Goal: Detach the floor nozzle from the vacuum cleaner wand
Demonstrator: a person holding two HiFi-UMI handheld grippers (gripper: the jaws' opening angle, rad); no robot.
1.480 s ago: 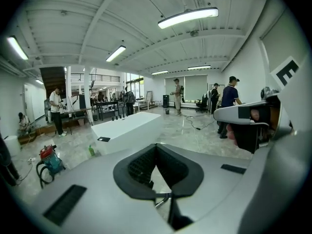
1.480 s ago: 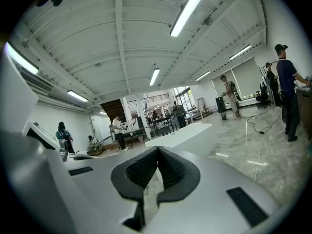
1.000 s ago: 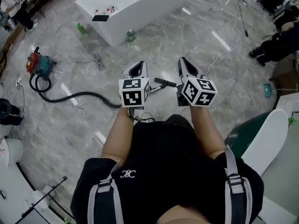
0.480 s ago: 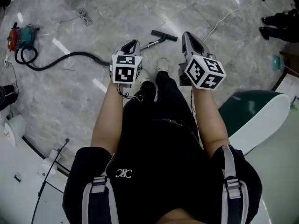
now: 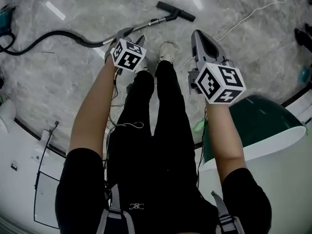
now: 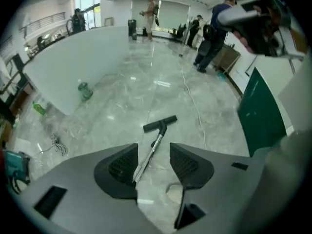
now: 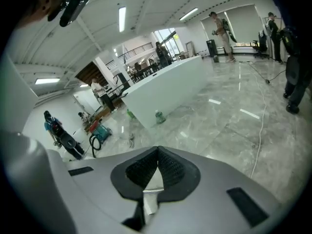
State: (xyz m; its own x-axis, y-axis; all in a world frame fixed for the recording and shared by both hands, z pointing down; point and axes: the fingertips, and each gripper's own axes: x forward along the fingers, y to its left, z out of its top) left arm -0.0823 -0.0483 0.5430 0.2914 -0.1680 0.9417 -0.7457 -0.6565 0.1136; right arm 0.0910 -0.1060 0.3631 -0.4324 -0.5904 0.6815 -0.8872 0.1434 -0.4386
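Not started: black T-shaped floor nozzle (image 5: 176,11) seemingly still on silver metal wand (image 5: 146,24); my left gripper (image 6: 153,164) opening, empty; right gripper (image 7: 157,156) pressed together.

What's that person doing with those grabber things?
A person holds a gripper in each hand over a vacuum wand on the floor. The left gripper is opening its jaws, lined up with the wand but not gripping it. The right gripper is shut and empty. The floor nozzle is not off yet.

Jaws of the left gripper (image 6: 153,151) opening, metal wand (image 6: 157,141) showing in the gap between them, black floor nozzle (image 6: 160,124) beyond the tips.
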